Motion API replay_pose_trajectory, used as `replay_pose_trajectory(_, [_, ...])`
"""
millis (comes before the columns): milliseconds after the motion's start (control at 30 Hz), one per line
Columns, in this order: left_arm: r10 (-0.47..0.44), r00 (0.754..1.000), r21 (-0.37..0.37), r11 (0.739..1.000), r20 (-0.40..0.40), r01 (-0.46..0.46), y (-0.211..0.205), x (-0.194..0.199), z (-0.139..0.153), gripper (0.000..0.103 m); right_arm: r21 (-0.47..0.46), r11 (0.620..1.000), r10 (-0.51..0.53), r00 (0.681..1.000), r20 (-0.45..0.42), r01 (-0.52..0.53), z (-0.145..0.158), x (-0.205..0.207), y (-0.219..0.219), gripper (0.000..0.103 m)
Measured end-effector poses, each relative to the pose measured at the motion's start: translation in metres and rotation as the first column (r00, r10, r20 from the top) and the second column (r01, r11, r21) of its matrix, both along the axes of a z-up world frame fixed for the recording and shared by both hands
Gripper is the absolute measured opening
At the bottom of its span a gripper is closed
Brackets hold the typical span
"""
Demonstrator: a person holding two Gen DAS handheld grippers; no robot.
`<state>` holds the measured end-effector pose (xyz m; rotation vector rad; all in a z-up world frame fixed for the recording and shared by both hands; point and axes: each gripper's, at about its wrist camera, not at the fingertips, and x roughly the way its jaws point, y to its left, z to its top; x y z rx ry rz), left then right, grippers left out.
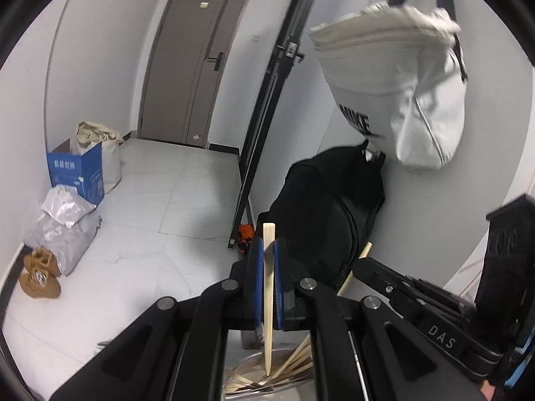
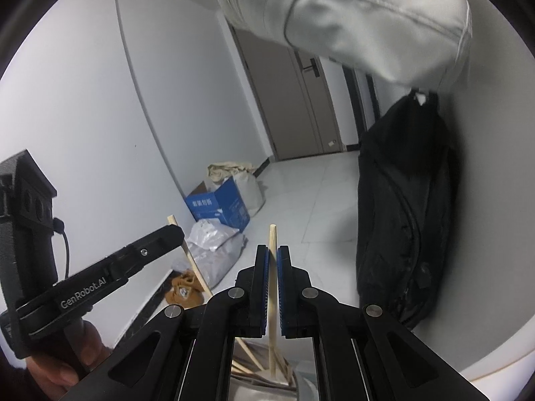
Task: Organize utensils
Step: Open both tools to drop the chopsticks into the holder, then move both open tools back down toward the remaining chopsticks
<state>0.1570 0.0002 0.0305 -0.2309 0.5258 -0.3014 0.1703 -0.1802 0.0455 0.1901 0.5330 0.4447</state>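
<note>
My left gripper [image 1: 268, 250] is clamped on a pale wooden chopstick [image 1: 268, 287], flat-cut at the top and tapering downward, standing nearly upright between the blue pads. Its thin tip reaches down at six o'clock into a metal container [image 1: 247, 372] holding more loose chopsticks. My right gripper [image 2: 273, 260] pinches a matching chopstick [image 2: 272, 287] the same way, over the same container.

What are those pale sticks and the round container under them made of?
The stick held in the left gripper looks like bamboo or light wood: pale tan, matt, tapered. The one in the right gripper looks the same. The container below seems to be polished metal, likely steel: grey with mirror-like reflections.
</note>
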Motion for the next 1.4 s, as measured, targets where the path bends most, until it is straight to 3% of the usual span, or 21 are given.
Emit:
replay_pose_trajectory(433, [-0.203,0.972,0.093,0.972,-0.114,0.214,-0.018,-0.003,-0.027,0.002,-0.099,0.990,0.096,0.995,-0.011,-0.097,-0.021,-0.012,0.017,0.004])
replay_pose_trajectory(700, [-0.276,0.926,0.001,0.958,-0.259,0.286,-0.007,0.003,-0.041,0.002,-0.117,0.985,0.118,0.989,-0.091,-0.129,-0.046,-0.019,0.020,0.005])
replay_pose_trajectory(867, [-0.221,0.942,-0.048,0.975,-0.251,0.216,0.011,-0.006,-0.025,0.003,-0.067,0.991,0.110,0.988,-0.106,-0.118,-0.046,-0.031,0.011,0.009])
replay_pose_trajectory(900, [-0.203,0.950,-0.047,0.979,-0.235,0.198,0.014,-0.011,-0.018,0.006,-0.052,0.993,0.104,0.989,-0.102,-0.110,-0.044,-0.035,0.008,0.017])
replay_pose_trajectory(933, [-0.187,0.957,-0.041,0.982,-0.220,0.183,0.015,-0.016,-0.012,0.017,-0.034,0.994,0.096,0.991,-0.095,-0.099,-0.041,-0.041,0.004,0.036])
replay_pose_trajectory(967, [-0.165,0.965,-0.029,0.986,-0.205,0.163,0.016,-0.020,-0.006,0.025,-0.021,0.996,0.087,0.992,-0.088,-0.089,-0.038,-0.045,0.001,0.046])
replay_pose_trajectory(1033, [-0.126,0.977,-0.014,0.992,-0.173,0.125,0.018,-0.029,0.002,0.065,0.014,0.997,0.080,0.995,-0.056,-0.079,-0.029,-0.058,-0.005,0.052])
replay_pose_trajectory(1133, [-0.053,0.994,0.013,0.998,-0.099,0.055,0.023,-0.049,0.015,0.072,0.028,0.998,0.063,0.998,-0.014,-0.062,-0.015,-0.078,-0.009,0.062])
replay_pose_trajectory(1400, [0.044,0.996,0.071,0.997,-0.080,-0.038,0.018,-0.079,0.025,0.073,0.058,0.998,0.024,0.999,0.039,-0.026,0.009,-0.116,-0.016,0.075])
